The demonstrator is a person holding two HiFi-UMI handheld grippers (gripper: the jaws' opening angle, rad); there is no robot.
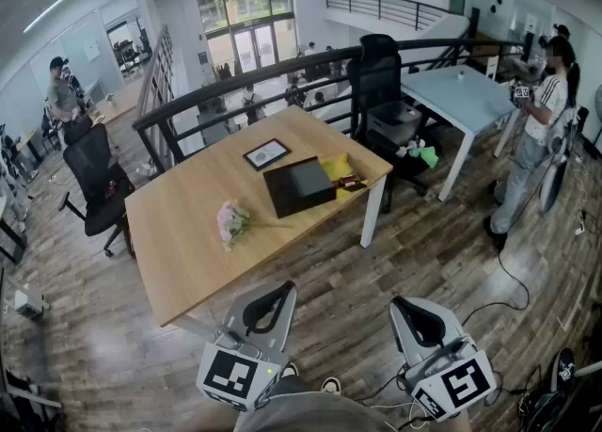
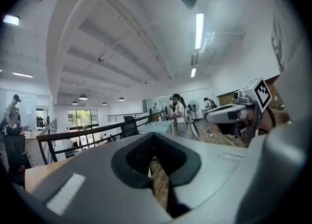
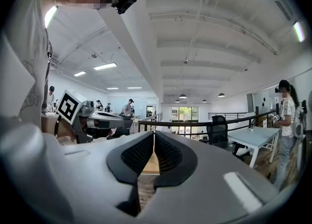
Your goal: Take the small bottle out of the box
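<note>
Nothing started yet: my left gripper (image 1: pixel 280 291) and right gripper (image 1: pixel 406 308) are both pressed together, pinching nothing. The black box (image 1: pixel 299 185) sits on the table (image 1: pixel 188 232), well ahead of them. The small bottle I can't make out, so everything remains.

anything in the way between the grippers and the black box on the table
Nothing visible blocks it. The left gripper and right gripper, both shut, are off the near edge of the table. Bare wood leads from there to the black box. The flowers lie left of that path.
</note>
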